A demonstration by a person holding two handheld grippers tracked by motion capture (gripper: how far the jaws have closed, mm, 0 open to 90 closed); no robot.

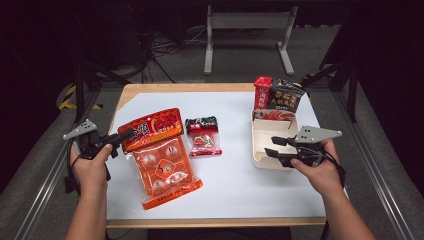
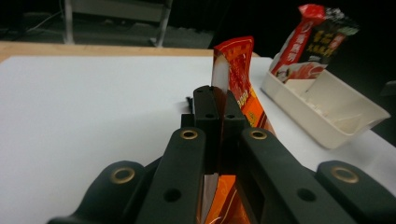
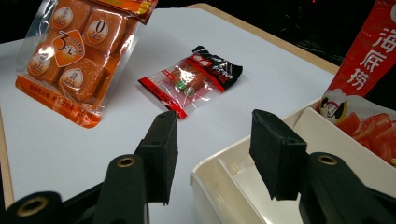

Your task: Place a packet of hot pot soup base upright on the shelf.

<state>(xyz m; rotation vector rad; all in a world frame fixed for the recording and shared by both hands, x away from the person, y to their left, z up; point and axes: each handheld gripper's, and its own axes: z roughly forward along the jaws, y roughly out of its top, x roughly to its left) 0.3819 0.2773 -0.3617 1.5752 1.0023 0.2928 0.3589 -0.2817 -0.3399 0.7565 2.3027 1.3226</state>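
Note:
A large orange packet (image 1: 161, 160) of wrapped cubes lies on the white table top, its red header (image 1: 150, 127) raised at the left. My left gripper (image 1: 129, 134) is shut on that header's edge; in the left gripper view the packet (image 2: 238, 81) stands up between the closed jaws. A small red-and-black snack packet (image 1: 202, 135) lies flat beside it, also seen as the small packet (image 3: 191, 79). My right gripper (image 1: 270, 146) is open with nothing held, over the near left corner of a white tray (image 1: 260, 150). The orange packet (image 3: 77, 51) hangs tilted at upper left.
The white tray (image 3: 224, 186) has dividers and holds upright red and dark sauce packets (image 1: 277, 97) at its far end. The table's wooden edge (image 1: 215, 221) runs along the front. Black stands and a grey frame (image 1: 247, 22) sit on the floor behind.

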